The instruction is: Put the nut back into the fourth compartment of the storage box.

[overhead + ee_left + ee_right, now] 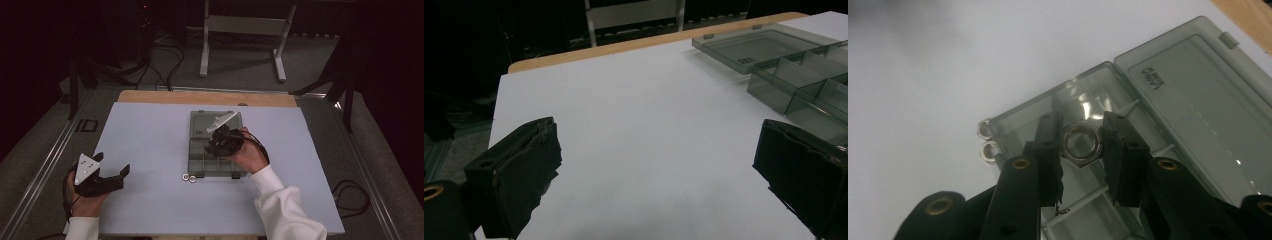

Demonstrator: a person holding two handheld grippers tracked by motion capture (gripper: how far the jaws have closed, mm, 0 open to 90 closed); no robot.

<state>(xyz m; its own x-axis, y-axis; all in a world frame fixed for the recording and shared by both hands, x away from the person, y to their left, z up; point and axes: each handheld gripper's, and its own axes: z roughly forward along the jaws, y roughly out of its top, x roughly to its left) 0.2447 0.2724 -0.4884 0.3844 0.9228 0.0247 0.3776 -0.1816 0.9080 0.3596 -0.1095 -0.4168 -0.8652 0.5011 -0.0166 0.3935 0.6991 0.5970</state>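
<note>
The right claw (1083,145) pinches a hex nut (1081,141) above the open compartment box (1168,100), seemingly to sort it; two nuts (189,177) wait beside; the left claw (111,170) idles wide on the counter (150,140)

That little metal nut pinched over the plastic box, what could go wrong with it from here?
1. The right claw grips the nut only by its thin edges, so it might slip out and drop.
2. It hangs above the compartment box, close to a corner; a drop could bounce it out onto the table.
3. Two more nuts lie right against the box's outer wall; a low sweep may scatter them.
</note>
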